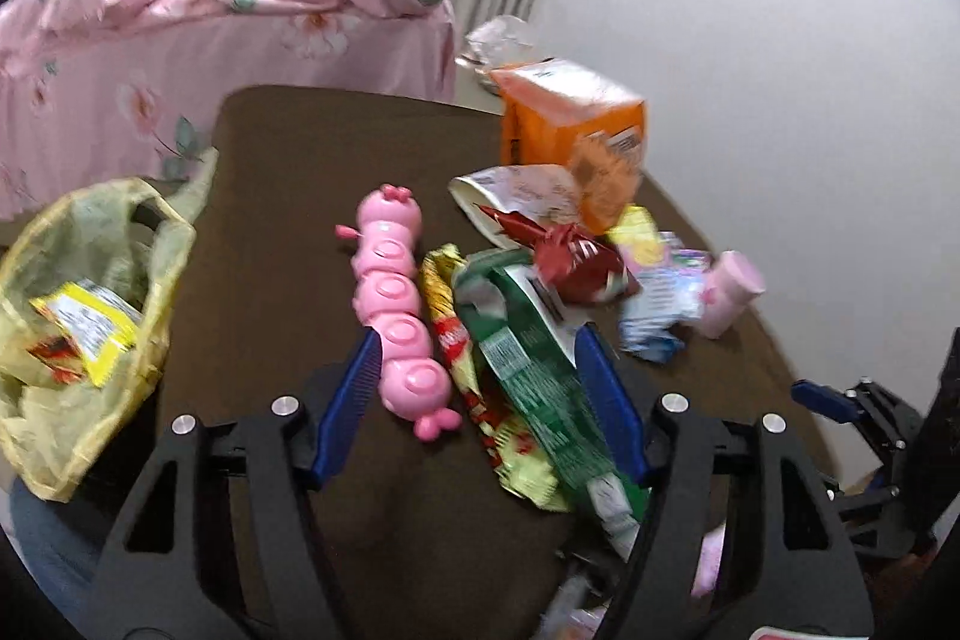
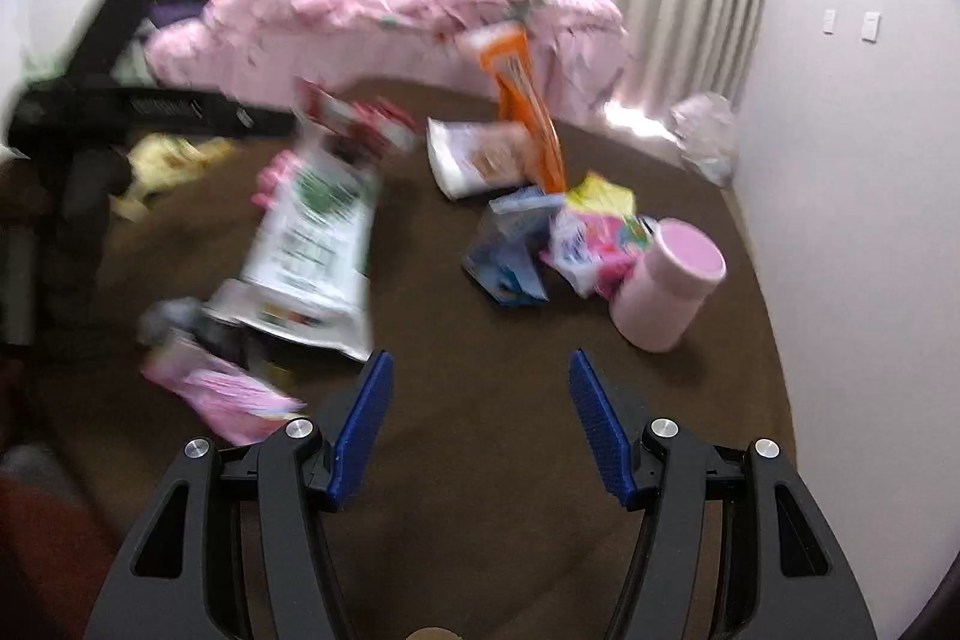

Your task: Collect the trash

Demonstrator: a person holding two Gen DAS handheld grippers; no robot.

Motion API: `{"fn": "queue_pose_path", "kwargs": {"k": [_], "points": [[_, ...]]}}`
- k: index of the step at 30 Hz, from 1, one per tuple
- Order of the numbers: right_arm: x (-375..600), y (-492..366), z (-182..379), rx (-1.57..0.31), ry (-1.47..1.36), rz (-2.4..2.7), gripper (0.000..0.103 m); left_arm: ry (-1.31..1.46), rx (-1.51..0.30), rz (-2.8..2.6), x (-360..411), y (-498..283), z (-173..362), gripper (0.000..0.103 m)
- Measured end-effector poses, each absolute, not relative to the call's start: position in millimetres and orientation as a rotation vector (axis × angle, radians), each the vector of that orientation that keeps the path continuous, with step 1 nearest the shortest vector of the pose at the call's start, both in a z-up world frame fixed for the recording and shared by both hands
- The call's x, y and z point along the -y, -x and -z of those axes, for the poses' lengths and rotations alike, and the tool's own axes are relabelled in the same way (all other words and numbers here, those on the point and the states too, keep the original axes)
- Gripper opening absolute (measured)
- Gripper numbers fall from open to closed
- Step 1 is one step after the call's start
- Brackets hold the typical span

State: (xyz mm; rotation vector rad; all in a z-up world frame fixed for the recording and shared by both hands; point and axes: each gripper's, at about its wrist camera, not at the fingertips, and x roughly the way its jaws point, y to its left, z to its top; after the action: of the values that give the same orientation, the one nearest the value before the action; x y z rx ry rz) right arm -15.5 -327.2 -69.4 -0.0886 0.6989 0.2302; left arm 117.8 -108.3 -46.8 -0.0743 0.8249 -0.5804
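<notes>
The left gripper (image 1: pixel 477 388) is a matte black plastic frame with two broad arms, each pierced by a long slotted cut-out. Round silver bolt heads sit on the arm tops, two to a side. Each finger (image 1: pixel 347 403) ends in a flat blue pad with fine ribbing across its face. The right gripper (image 2: pixel 480 424) is built alike: black arms with cut-outs, silver bolts, and ribbed blue fingers (image 2: pixel 600 430). In the left wrist view its black linkage and a blue pad show at the right edge.
</notes>
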Motion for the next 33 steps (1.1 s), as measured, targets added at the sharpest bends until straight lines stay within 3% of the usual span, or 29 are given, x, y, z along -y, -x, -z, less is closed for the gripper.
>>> {"fn": "queue_pose_path", "kwargs": {"k": [4, 6, 8, 14, 23, 33], "points": [[297, 9, 72, -0.739, 0.046, -0.488, 0.057, 0.086, -0.838, 0.598, 99, -112, 45, 0.063], [275, 1, 88, -0.802, 0.090, -0.562, 0.036, 0.070, -0.836, 0.586, 94, -106, 46, 0.063], [255, -2, 103, -0.855, 0.154, -0.590, 0.025, 0.062, -0.839, 0.581, 87, -101, 47, 0.063], [250, 12, 106, -0.891, 0.164, -0.643, 0.007, 0.046, -0.862, 0.587, 70, -87, 57, 0.063], [327, 25, 69, -0.769, -0.046, -0.424, 0.007, 0.000, -0.876, 0.647, 89, -72, 64, 0.063], [376, 11, 107, -0.815, -0.144, -0.182, 0.008, -0.027, -0.871, 0.705, 117, -70, 53, 0.063]]}}
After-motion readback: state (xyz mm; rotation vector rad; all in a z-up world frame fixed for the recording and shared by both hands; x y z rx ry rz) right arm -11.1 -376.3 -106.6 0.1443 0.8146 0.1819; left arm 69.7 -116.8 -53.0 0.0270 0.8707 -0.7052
